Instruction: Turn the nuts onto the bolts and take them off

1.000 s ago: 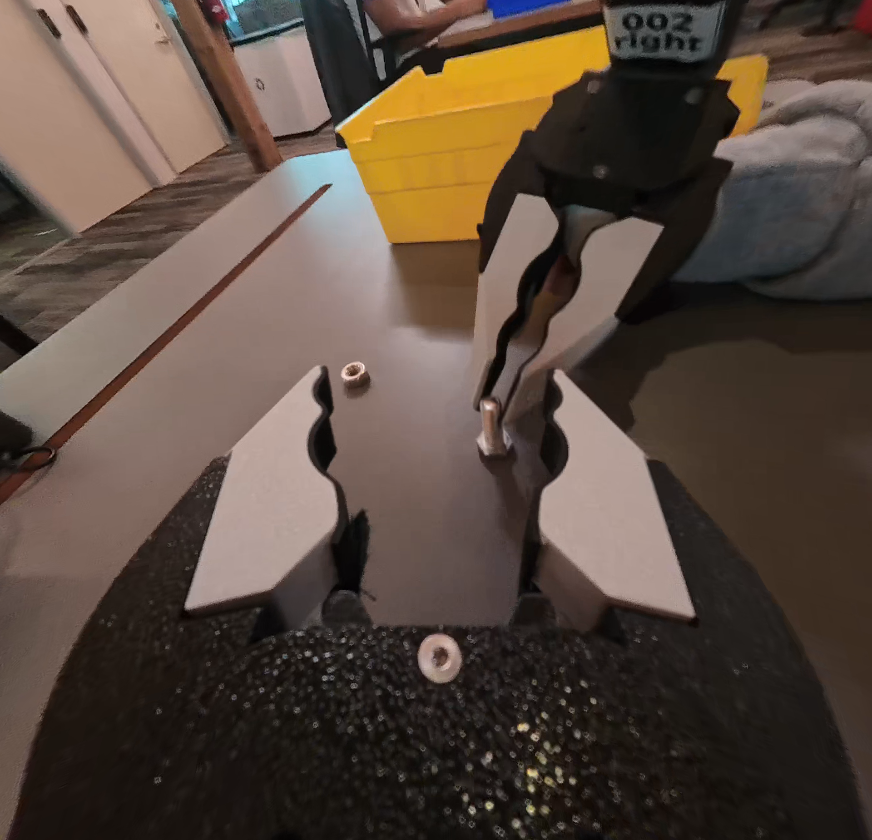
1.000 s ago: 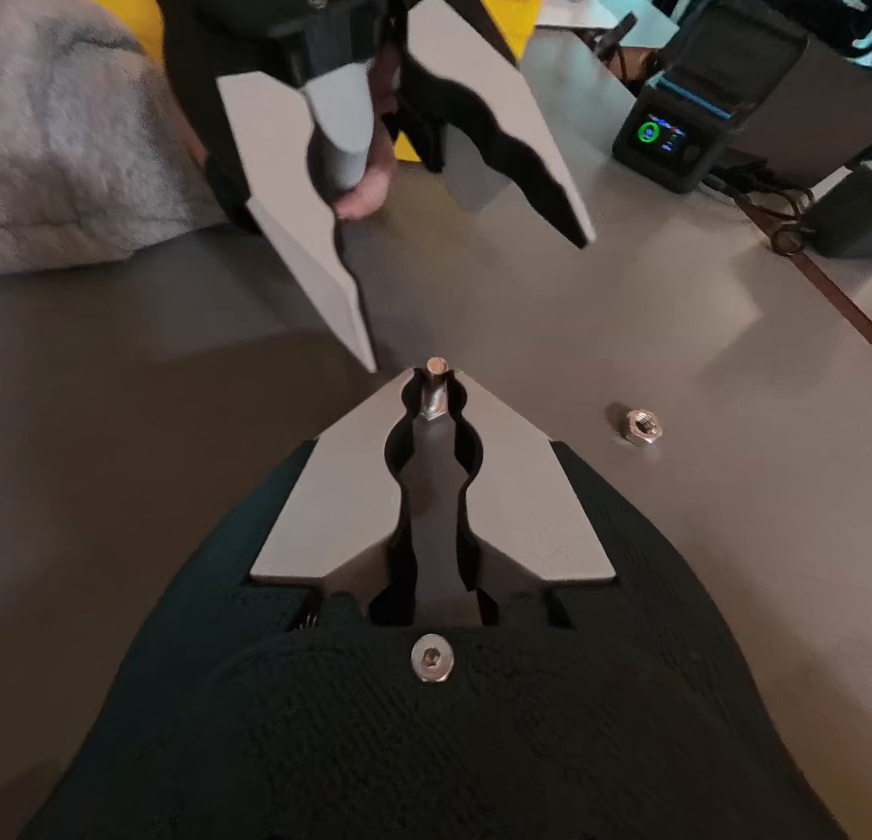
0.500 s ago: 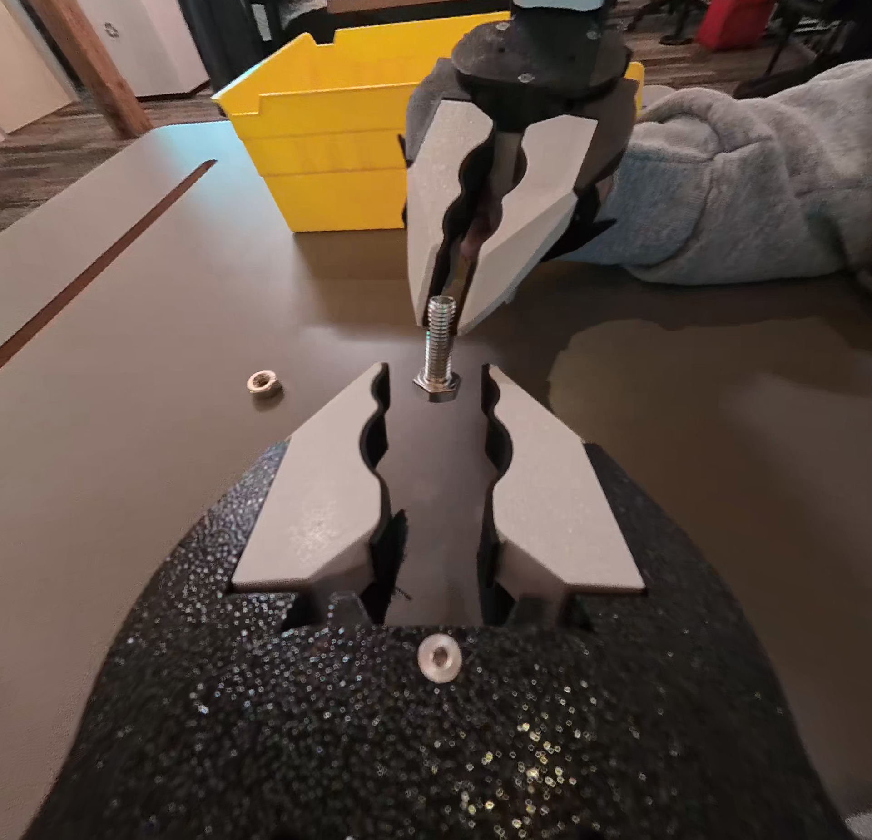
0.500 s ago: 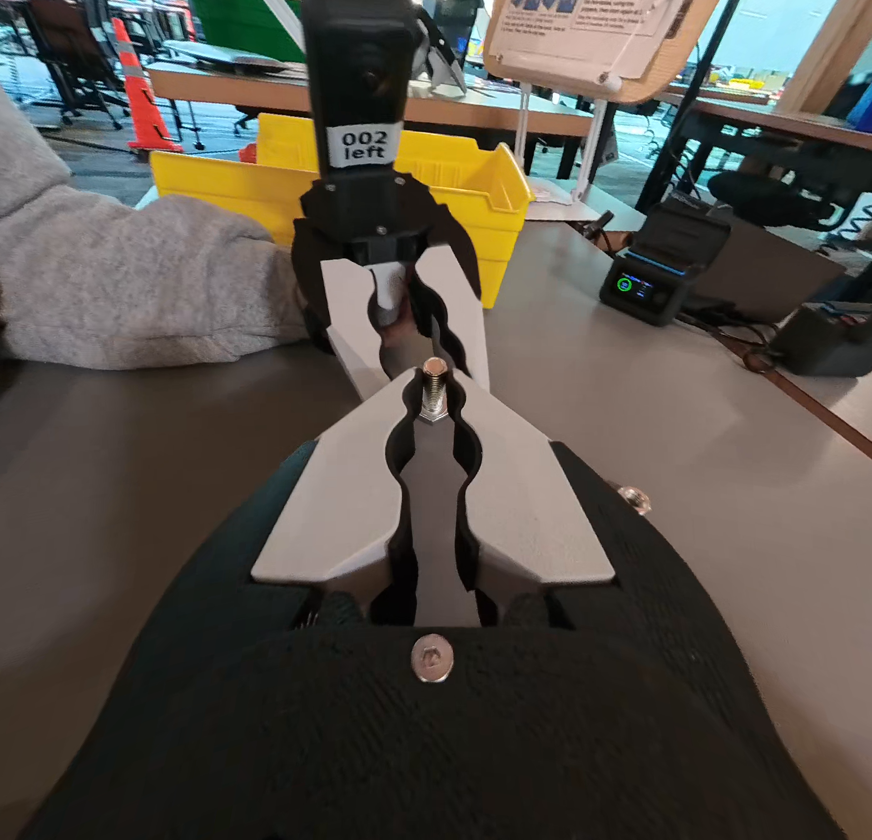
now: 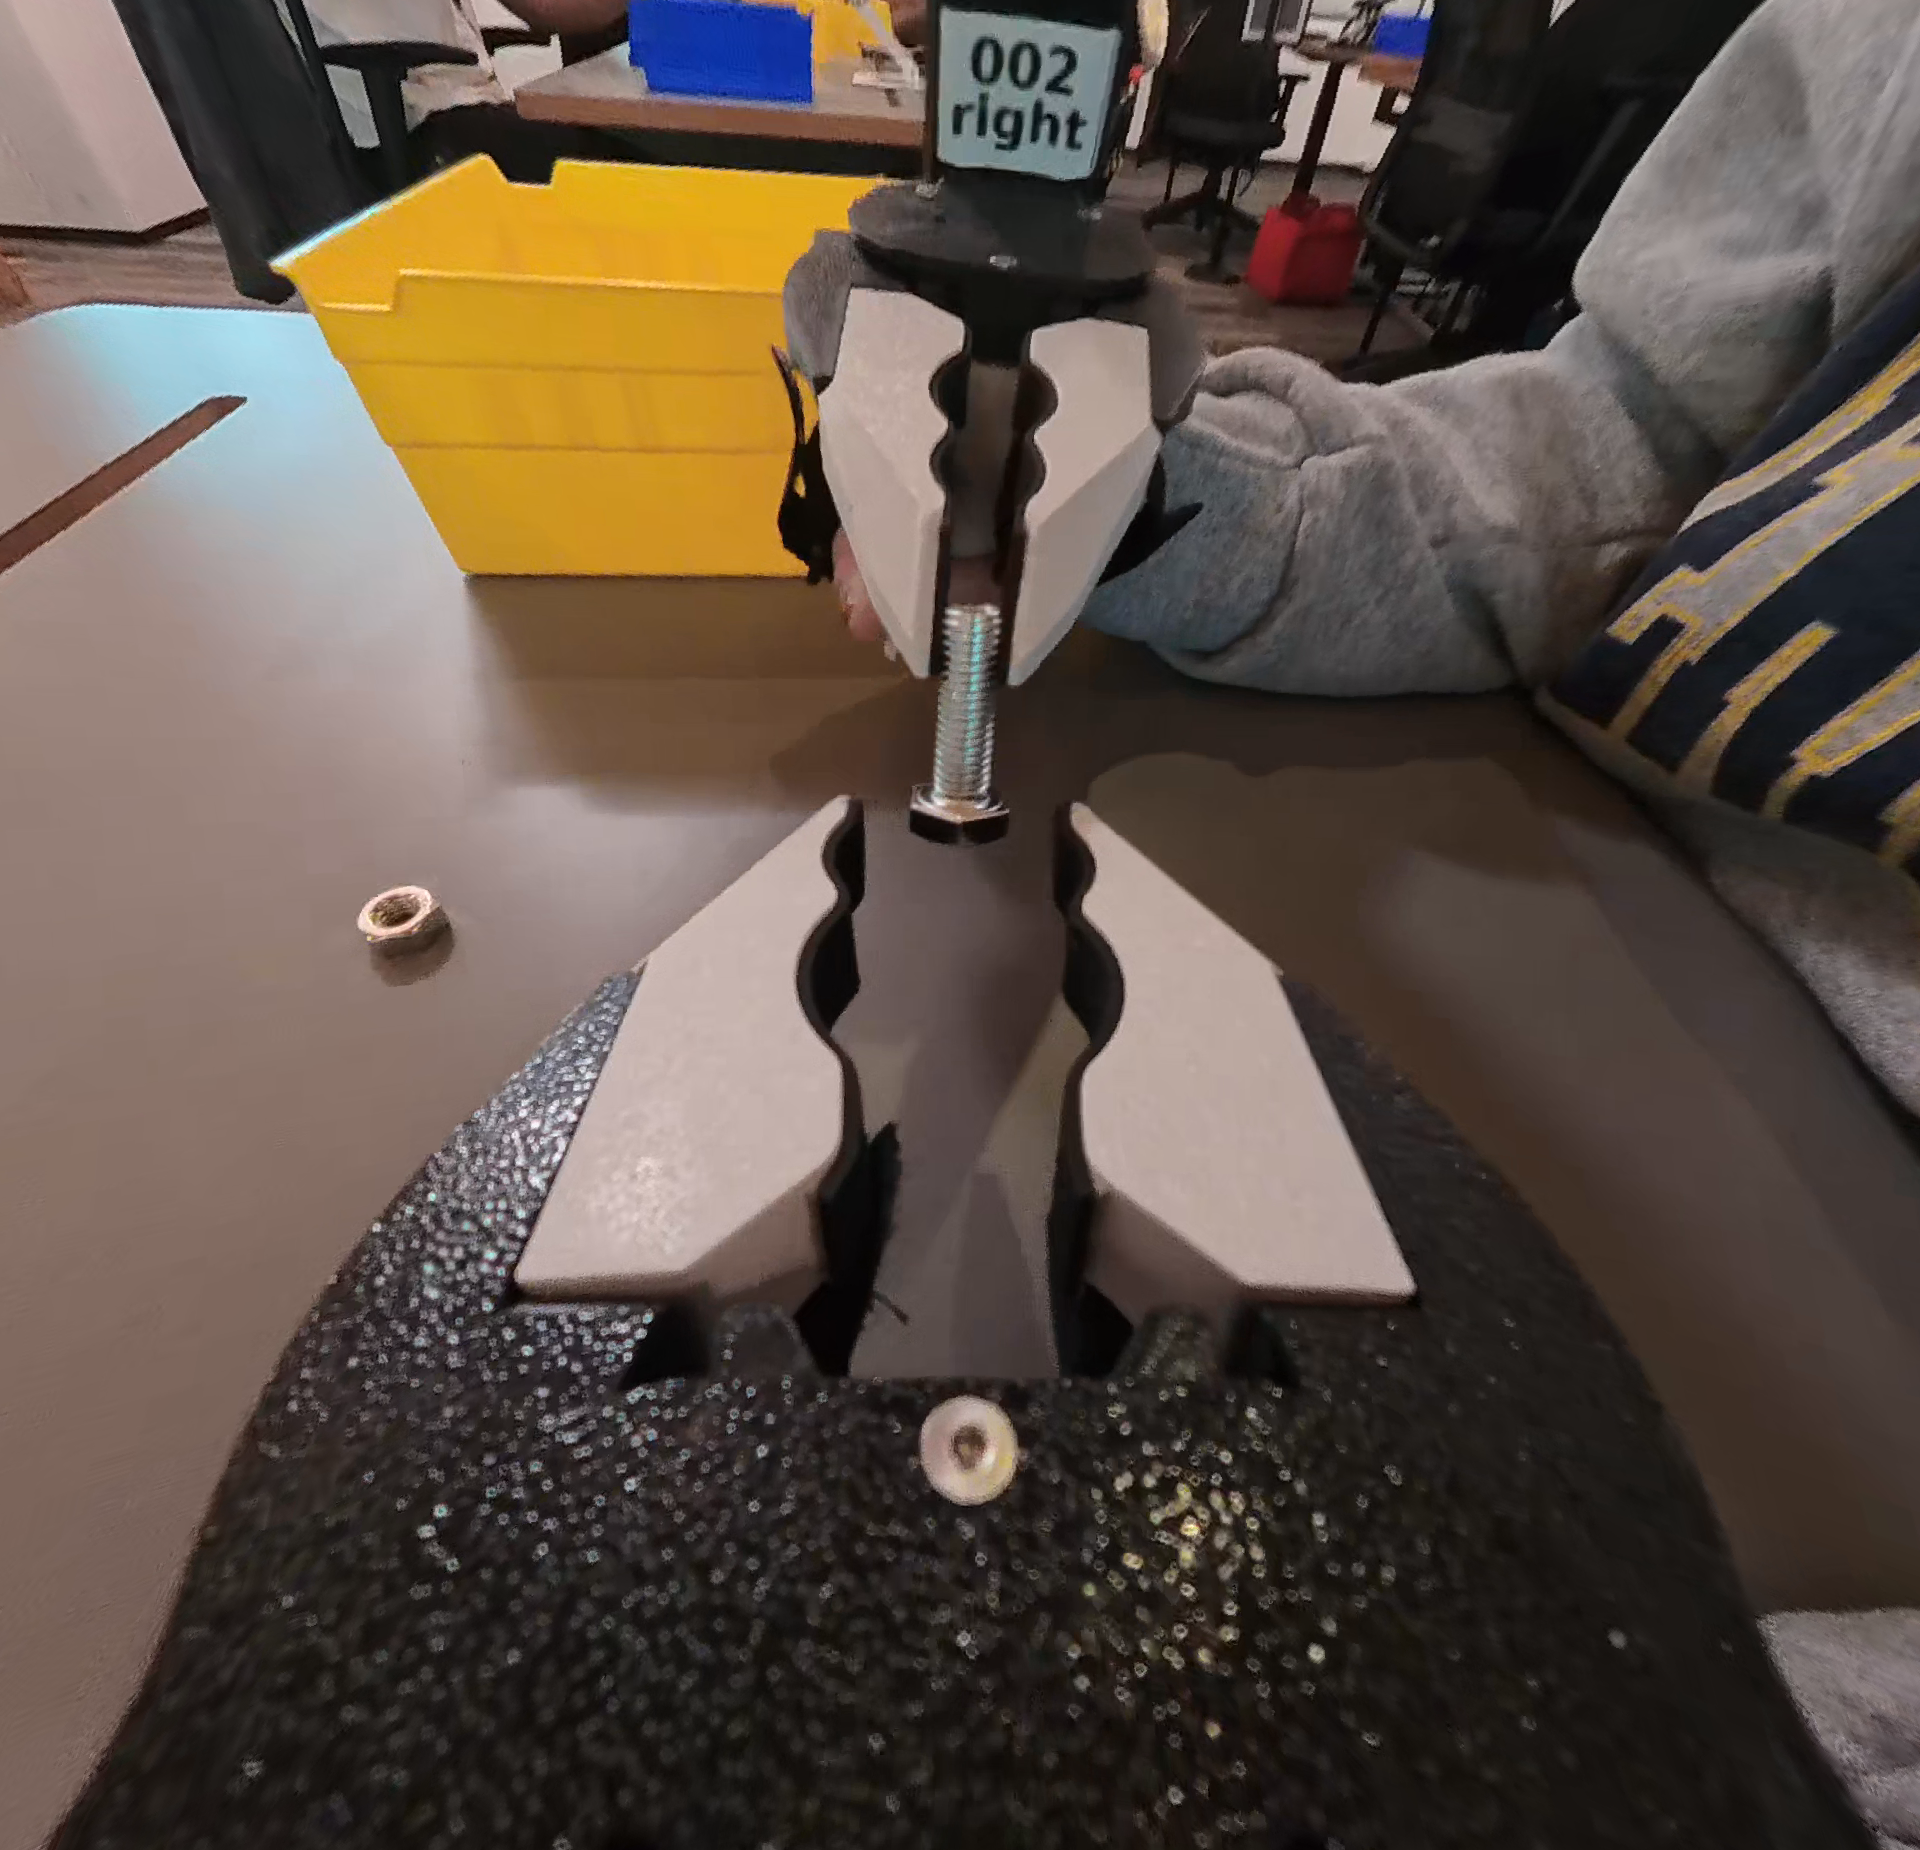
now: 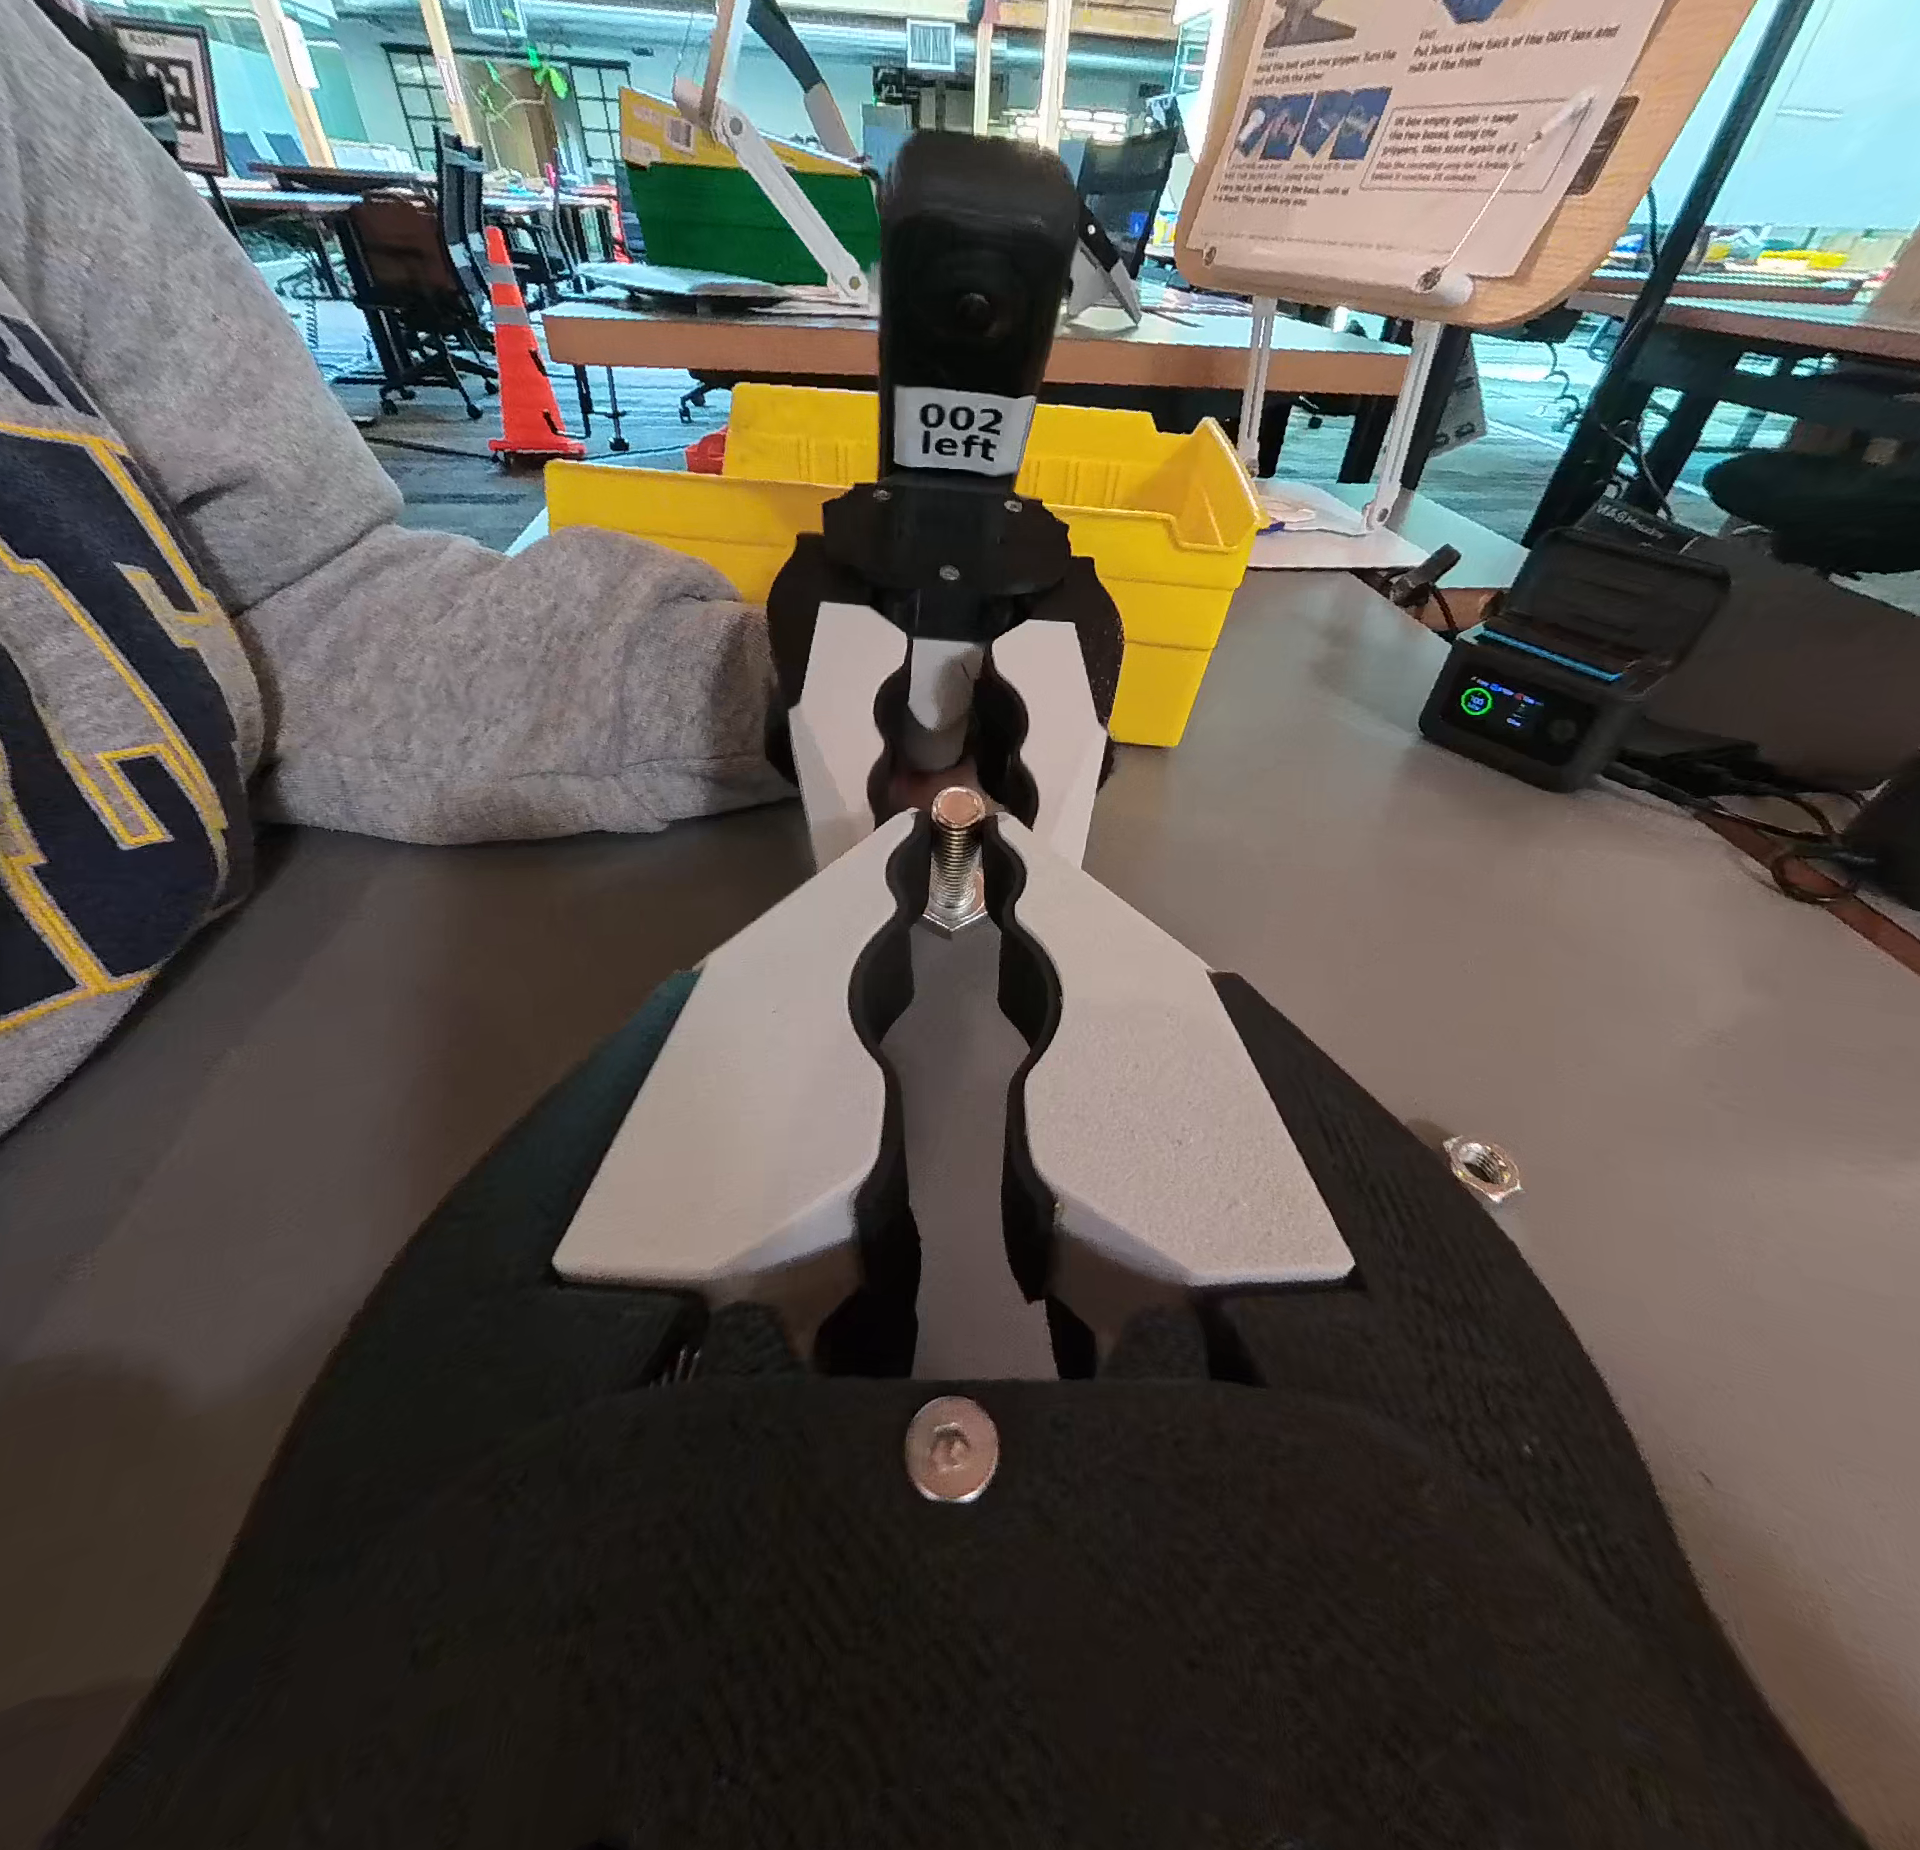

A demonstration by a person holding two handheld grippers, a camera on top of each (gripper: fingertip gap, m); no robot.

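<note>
Bolt lifted upright, nut not yet fetched

The right gripper (image 5: 971, 657), tilted over the table a second ago, has levelled out pinching the hex bolt (image 5: 961, 730) at frame centre; the left gripper (image 5: 961, 844) has narrowed but holds nothing, so the hex nut (image 5: 403, 917) at left must be fetched next

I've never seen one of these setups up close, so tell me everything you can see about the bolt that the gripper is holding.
The bolt is shiny silver metal with a threaded shank and a hexagonal head. It stands upright, head down, at or just above the dark table; contact cannot be told. The right gripper is shut on its upper threads. No nut is on it; the loose nut lies apart. The open left gripper does not touch it.
</note>
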